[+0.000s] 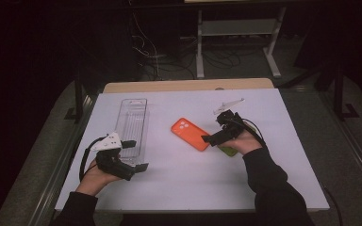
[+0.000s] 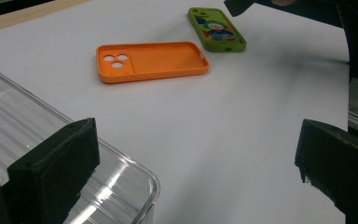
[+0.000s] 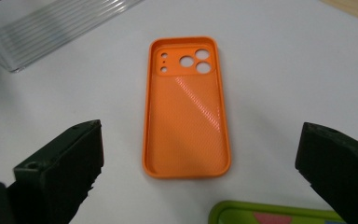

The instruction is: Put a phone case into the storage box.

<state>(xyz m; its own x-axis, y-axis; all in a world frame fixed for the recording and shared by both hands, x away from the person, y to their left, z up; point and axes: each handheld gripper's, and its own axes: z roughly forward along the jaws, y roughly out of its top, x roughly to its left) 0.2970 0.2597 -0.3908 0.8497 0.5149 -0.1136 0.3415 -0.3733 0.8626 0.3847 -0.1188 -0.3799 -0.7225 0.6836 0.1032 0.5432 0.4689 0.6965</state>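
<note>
The right gripper (image 1: pixel 213 136) hangs just over the table with its jaws spread wide and nothing between them. Its own view looks straight down the gap at the orange case (image 3: pixel 186 107), which lies hollow side up on the white table (image 1: pixel 179 179), camera holes at the far end. The green case (image 3: pixel 270 213) sits just under this gripper, close to the near end of the orange one but apart from it. This looks like the approach step: the jaws are lined up on the orange case but not yet around it.

The left gripper (image 1: pixel 134 155) is also open and empty, hovering beside the near corner of the clear tray (image 1: pixel 133 123). From its view the orange case (image 2: pixel 151 60) lies well beyond the tray, with the green case (image 2: pixel 216 29) farther off.

Next, the right gripper likely needs to drop lower and close across the case's long edges, since the thin walls give little to pinch.
</note>
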